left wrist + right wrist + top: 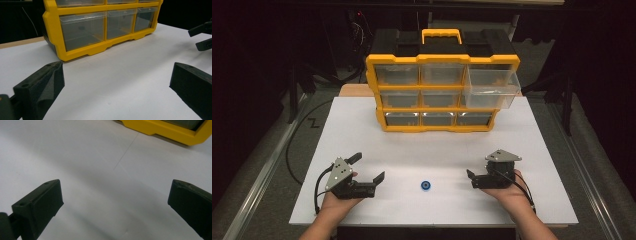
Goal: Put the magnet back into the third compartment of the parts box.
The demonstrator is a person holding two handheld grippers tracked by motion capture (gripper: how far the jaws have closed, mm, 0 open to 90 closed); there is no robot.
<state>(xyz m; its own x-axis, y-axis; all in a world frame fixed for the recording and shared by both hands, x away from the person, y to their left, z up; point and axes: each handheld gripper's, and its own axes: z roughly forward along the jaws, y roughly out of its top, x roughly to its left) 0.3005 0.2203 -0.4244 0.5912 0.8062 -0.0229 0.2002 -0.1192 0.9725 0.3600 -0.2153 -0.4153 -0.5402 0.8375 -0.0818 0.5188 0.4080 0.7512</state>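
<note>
A yellow and black drawer cabinet (377, 85) with clear drawers stands at the back of the white table (362, 135); its top right drawer (491, 89) is pulled out. A small blue ring (426, 185) lies flat near the front edge, between my two grippers. To the left of the ring, my left gripper (368, 167) is held open and empty, jaws pointing toward the cabinet. My right gripper (471, 179) rests open and empty to the ring's right. In the left gripper view the left gripper (116, 75) faces the cabinet (55, 37). In the right gripper view the right gripper (115, 192) spans bare table.
The other hand's gripper (202, 37) shows at the right edge of the left gripper view. The cabinet's yellow base (172, 131) crosses the top of the right gripper view. White table surface (437, 150) stretches between the cabinet and my hands. Dark floor surrounds the table.
</note>
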